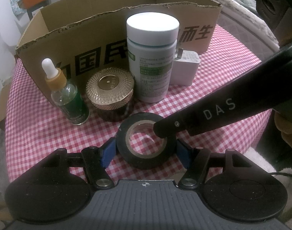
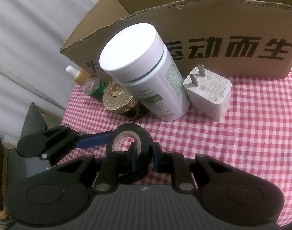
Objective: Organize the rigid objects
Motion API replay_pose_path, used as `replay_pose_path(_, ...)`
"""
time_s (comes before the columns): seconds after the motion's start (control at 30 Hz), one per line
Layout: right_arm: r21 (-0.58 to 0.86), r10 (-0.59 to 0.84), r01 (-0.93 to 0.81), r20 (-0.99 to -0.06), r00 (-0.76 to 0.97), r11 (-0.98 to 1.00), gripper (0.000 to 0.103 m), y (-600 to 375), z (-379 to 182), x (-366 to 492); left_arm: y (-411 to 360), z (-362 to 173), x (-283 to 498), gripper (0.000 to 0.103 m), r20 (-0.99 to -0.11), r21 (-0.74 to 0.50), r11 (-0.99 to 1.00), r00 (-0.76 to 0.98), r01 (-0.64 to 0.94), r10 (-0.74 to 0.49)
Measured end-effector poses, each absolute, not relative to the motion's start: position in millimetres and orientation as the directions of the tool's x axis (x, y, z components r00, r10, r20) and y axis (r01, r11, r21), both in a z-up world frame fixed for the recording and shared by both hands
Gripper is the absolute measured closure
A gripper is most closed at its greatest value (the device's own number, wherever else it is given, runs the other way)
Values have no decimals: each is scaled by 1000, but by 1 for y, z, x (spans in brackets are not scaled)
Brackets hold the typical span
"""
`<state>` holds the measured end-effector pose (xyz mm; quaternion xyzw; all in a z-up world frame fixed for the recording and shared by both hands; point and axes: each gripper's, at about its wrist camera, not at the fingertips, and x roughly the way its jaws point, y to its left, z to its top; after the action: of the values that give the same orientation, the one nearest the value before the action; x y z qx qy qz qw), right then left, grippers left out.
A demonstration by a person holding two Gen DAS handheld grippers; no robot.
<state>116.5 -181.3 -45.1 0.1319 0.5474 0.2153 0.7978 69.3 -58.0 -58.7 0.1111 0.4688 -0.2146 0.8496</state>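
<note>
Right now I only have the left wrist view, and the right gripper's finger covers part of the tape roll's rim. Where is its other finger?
Observer: The right wrist view shows the right gripper with one finger inside the hole of the black tape roll and one outside, pinching its wall.
Operator: The bottle half hides the charger here. How is it standing?
Observer: The white charger stands on end, with two flat prongs on top, tilted toward the cardboard box.
</note>
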Motion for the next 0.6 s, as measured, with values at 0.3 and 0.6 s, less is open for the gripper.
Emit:
replay_pose_path(0.3, 445, 489, -203, -815, 311, 872, 83, -179, -46, 116, -57, -60, 70, 37, -844, -13, 883, 468, 468, -261)
replay_pose_path(0.6, 445, 489, -204, -815, 310, 872, 83, -178, -47, 115, -56, -61, 70, 37, -844, -14, 884, 468, 468, -262)
